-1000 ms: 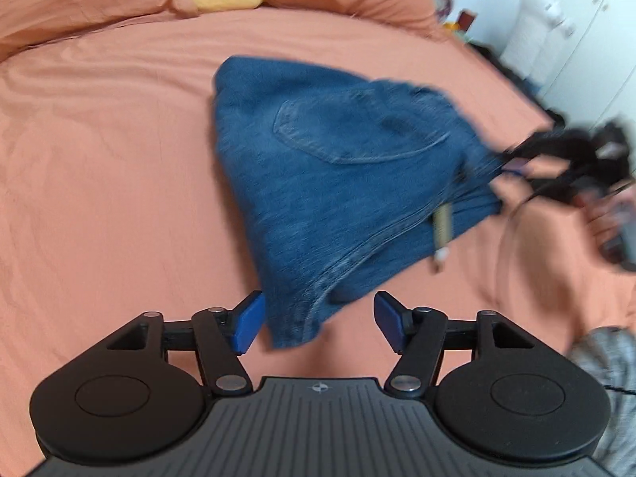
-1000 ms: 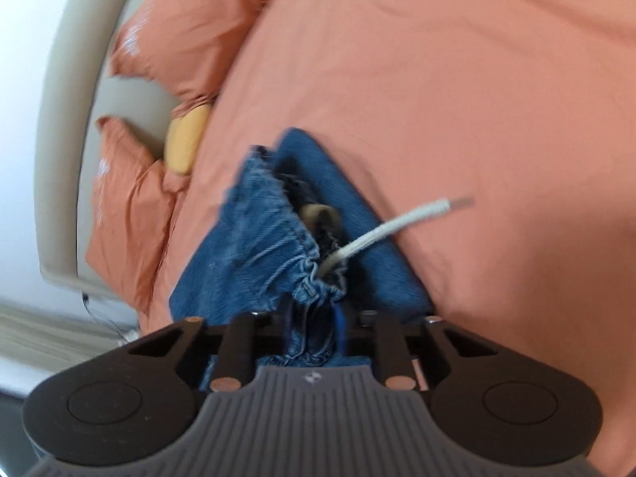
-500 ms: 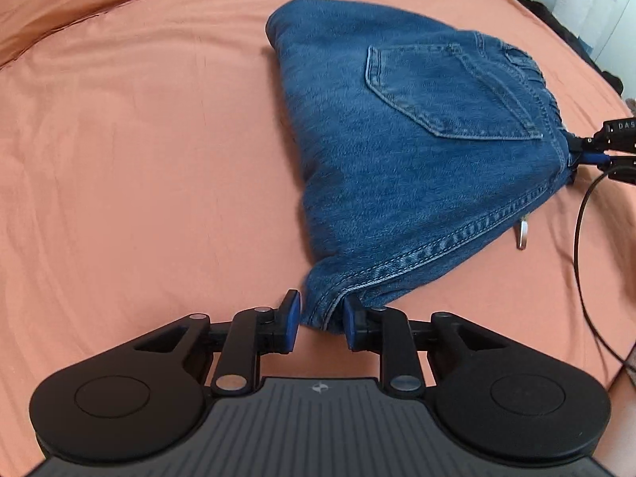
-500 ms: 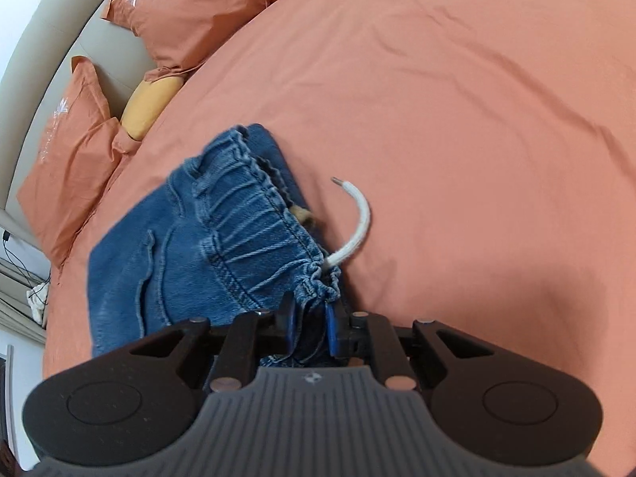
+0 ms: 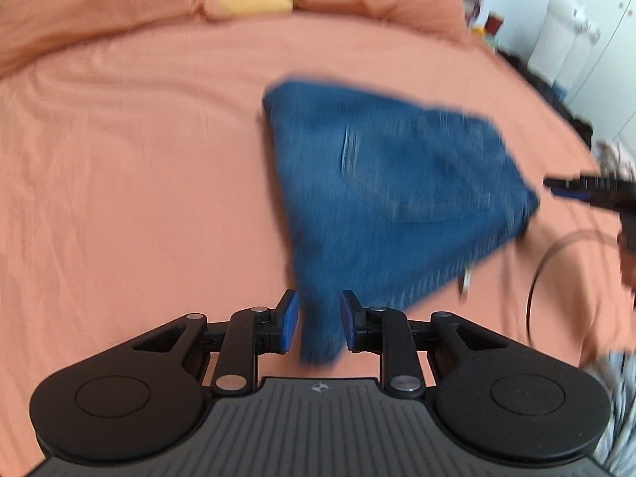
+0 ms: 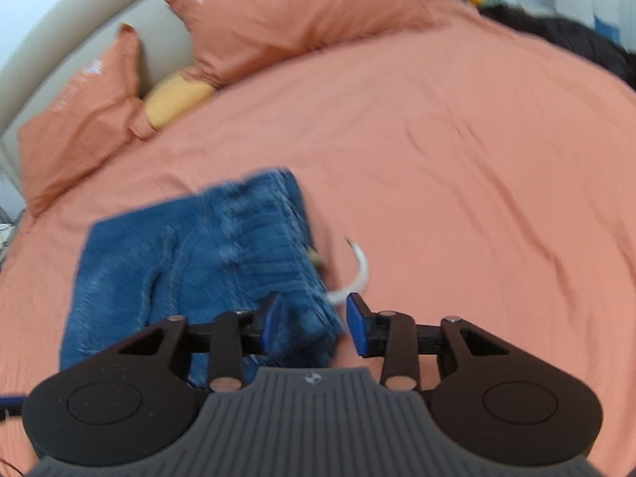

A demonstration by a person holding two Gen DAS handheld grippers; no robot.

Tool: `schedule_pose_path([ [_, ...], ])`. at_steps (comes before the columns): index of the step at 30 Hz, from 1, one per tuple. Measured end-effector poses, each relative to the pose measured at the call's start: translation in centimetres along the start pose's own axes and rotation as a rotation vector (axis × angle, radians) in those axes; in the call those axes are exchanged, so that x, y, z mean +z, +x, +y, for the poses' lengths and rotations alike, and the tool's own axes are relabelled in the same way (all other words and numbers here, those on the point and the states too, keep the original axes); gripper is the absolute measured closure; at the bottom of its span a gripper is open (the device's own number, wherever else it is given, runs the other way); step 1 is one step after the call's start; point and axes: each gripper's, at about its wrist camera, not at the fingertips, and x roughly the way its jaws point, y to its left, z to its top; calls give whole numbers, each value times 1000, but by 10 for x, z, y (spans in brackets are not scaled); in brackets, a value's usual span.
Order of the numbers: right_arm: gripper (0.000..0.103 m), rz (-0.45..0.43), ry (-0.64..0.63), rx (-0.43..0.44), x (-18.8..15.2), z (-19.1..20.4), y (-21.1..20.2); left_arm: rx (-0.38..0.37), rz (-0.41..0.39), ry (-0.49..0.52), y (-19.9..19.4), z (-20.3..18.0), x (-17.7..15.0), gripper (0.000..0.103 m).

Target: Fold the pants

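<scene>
1. The pants (image 5: 393,206), blue denim, lie folded into a compact bundle on the bed (image 5: 131,167), towards its middle, with a back pocket facing up. In the right wrist view the gathered waistband (image 6: 262,234) lies along the bundle's right edge, and a white drawstring (image 6: 359,270) curls out of it onto the sheet.

2. The left gripper (image 5: 316,324) has its blue pads parted, with a narrow corner of the denim lying between them. Gaps show on both sides of the cloth, so it grips nothing.

3. The right gripper (image 6: 314,324) is likewise spread, straddling the waistband corner just beside the drawstring, and it holds nothing. In the left wrist view it appears at the bundle's right tip, just apart from the cloth.

4. Both views are blurred by motion, so finer seams and the exact lie of the layers are hard to read.

5. Two orange pillows (image 6: 294,12) and a yellow cushion (image 6: 175,99) sit at the head of the bed, well apart from the bundle.

6. Judging from this, the folding looks nearly finished: the bundle is set down and both corners are being let go.

7. The next move probably calls for backing both grippers straight off without snagging the corners, then perhaps tucking the stray drawstring or squaring the pointed near corner, which looks uneven.
</scene>
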Motion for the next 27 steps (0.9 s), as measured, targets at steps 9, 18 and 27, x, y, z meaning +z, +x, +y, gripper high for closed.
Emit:
schedule_pose_path([
  [9,79,-62,-234,-9,34,59,36,50,-64,-43,64,10,85,75],
  [18,79,10,-332,-63,40,65,99,100,14,-1,125,17,95,79],
  [27,77,33,-326,-53,42,58,121,85,29,0,133,25,95,79],
])
